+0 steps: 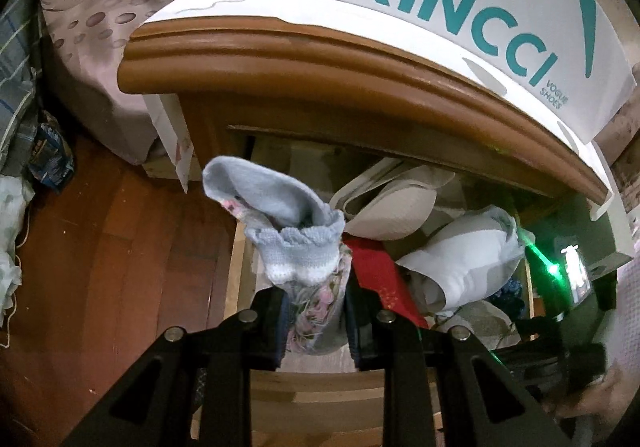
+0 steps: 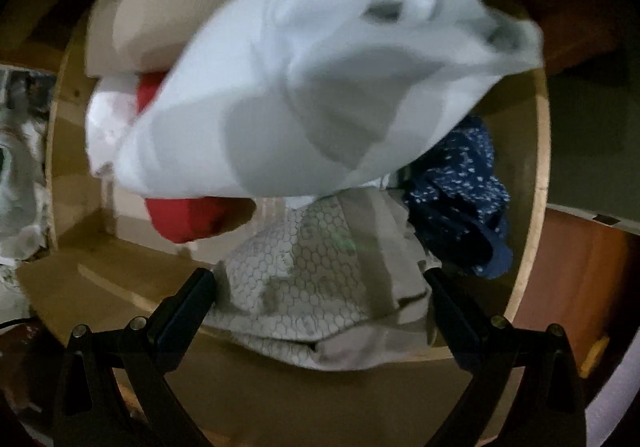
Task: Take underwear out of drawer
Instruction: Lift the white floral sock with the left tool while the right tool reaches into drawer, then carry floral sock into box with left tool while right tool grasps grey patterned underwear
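Observation:
My left gripper [image 1: 316, 303] is shut on a pale blue knit piece of underwear [image 1: 280, 215] with a frilled hem and floral cloth, held up above the open wooden drawer [image 1: 320, 391]. In the right wrist view my right gripper [image 2: 318, 283] points down into the drawer [image 2: 538, 207], open wide. Its fingers stand on either side of a folded grey honeycomb-patterned garment [image 2: 304, 287]. Above that lie a crumpled white garment [image 2: 304, 95], a red one [image 2: 184, 219] and a navy dotted one [image 2: 460, 187]. The view is blurred.
The bedside cabinet's brown top edge [image 1: 320, 67] overhangs the drawer, with a white XINCCI shoe box [image 1: 480, 7] on it. A beige bra [image 1: 392, 207] lies at the drawer's back. Wooden floor [image 1: 100, 267] and a bed [image 1: 92, 27] are to the left. A hand [image 1: 600, 395] shows at lower right.

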Tool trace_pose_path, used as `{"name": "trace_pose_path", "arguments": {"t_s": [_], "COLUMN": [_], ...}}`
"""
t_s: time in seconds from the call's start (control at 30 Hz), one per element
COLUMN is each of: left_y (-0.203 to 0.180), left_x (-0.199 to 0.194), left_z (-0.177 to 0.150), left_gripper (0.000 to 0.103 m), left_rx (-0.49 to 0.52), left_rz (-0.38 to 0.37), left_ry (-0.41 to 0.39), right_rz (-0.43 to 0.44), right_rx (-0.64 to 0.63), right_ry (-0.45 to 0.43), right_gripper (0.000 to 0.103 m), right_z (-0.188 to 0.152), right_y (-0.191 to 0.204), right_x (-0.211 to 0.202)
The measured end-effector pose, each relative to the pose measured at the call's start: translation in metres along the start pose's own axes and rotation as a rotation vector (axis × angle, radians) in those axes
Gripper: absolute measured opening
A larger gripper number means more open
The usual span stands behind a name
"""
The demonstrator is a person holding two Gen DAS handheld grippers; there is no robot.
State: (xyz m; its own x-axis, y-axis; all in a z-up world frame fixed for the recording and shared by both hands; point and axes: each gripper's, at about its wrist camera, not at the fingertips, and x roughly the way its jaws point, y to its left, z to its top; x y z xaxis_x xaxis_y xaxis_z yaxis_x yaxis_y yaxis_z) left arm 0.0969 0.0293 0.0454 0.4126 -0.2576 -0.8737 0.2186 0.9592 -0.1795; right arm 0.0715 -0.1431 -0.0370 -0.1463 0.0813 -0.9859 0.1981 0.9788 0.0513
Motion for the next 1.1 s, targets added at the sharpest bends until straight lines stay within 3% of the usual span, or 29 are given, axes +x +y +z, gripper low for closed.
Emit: {"name": "trace_pose_path", "arguments": {"t_s": [0.2, 0.37, 0.47, 0.67, 1.0, 1.1], "left_y": [0.004, 0.003, 0.003, 0.002, -0.012, -0.015], "left_x": [-0.003, -0.002, -0.003, -0.004, -0.027, -0.037], "left_z": [0.0, 0.001, 0.0, -0.001, -0.002, -0.003], "left_gripper": [0.023, 0.023, 0.023, 0.023, 0.023, 0.023], "left_rx": [-0.011, -0.01, -0.006, -0.002, 0.061, 0.083], "left_rz": [-0.005, -0.002, 0.001, 0.0, -0.002, 0.005], "left_ry": [-0.007, -0.006, -0.012, -0.023, -0.094, -0.107], "right_rz": [-0.034, -0.016, 0.004, 0.011, 0.025, -0.009], "right_rx": [-0.058, -0.089, -0.095, -0.116, -0.129, -0.137], "right_ry": [0.002, -0.056, -0.095, -0.215, -0.427, -0.464], "right_gripper": [0.081, 0.052, 0.041, 0.033, 0.031, 0.031], "right_z": [-0.001, -0.007, -0.012, -0.028, -0.067, -0.06], "right_y": [0.008, 0.009, -0.012, -0.026, -0.038, -0.043], "right_x": [0.008, 0.002, -0.016, -0.032, -0.07, -0.08]}}
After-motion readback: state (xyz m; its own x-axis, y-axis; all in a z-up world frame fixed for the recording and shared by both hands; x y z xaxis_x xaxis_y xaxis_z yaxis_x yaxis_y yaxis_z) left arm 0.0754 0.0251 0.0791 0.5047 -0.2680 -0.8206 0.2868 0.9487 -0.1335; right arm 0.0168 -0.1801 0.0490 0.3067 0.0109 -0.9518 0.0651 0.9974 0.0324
